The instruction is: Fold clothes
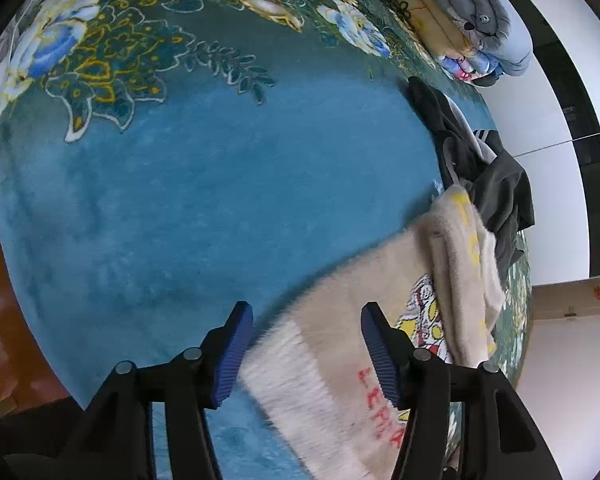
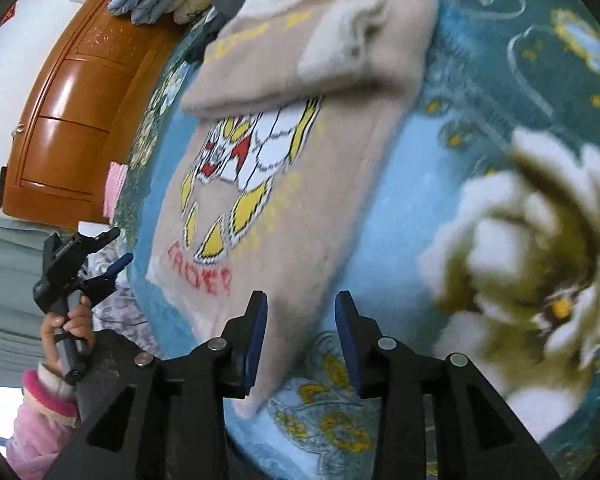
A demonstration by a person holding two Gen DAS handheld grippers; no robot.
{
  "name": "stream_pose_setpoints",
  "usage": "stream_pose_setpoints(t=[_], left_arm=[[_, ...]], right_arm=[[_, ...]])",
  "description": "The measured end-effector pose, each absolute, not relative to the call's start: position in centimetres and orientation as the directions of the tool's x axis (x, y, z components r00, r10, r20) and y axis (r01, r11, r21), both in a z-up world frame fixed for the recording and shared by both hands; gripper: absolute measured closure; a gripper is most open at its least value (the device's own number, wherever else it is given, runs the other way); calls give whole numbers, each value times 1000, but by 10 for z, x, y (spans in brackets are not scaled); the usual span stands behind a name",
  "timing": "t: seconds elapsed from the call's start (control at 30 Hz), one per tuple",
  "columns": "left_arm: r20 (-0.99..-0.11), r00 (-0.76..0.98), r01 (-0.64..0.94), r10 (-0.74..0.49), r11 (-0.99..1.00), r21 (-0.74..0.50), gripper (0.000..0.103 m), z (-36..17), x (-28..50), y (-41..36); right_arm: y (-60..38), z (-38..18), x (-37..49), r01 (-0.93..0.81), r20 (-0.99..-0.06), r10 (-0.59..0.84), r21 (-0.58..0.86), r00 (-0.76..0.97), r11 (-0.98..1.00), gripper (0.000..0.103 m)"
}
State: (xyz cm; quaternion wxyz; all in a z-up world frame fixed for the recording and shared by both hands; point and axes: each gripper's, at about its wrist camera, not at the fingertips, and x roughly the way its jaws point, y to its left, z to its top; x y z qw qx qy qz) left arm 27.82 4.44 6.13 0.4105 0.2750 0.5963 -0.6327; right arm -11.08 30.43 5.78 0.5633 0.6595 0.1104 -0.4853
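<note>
A beige fuzzy sweater (image 2: pixel 276 184) with a yellow, red and white cartoon print and red letters lies flat on a blue floral blanket (image 1: pixel 204 184). Its top part and a sleeve are folded over the body (image 2: pixel 340 40). In the left wrist view the sweater (image 1: pixel 332 360) lies under and between the fingers. My left gripper (image 1: pixel 306 344) is open above the sweater's hem; it also shows in the right wrist view (image 2: pixel 100 256), held in a hand. My right gripper (image 2: pixel 300 332) is open above the sweater's lower corner.
A dark heap of clothes (image 1: pixel 480 160) lies beyond the sweater. Folded quilts (image 1: pixel 468 20) are stacked at the blanket's far edge. A wooden cabinet (image 2: pixel 72 120) stands beside the bed. White wall and dark strips lie to the right in the left wrist view.
</note>
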Motion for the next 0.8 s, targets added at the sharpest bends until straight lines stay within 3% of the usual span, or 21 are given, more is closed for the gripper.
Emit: stream_pose_setpoints(t=[0.07,0.27,0.47,0.7,0.8], left_arm=[[-844,-506,854,-179,32,-519,41,57,283,44],[-854,-510,860,-108,-36,-509,31,41,278,42],[-864,-503,862,-13,-85,-500,31,24,260,41],[-805,-593,805,6,19,-593,33,13,280,37],[-807,-591,806,7,22,-591,36,15,282,38]], right_arm=[[302,50,-104,680,-756,-381,650,533,-339,60],[304,37,-89,645,-736,-368,676,568,-357,59],[307,34,-77,611,-716,-371,698,591,-374,59],[317,28,-72,494,-663,-455,748,595,-444,59],[316,23,-69,445,-640,-475,766,605,-465,66]])
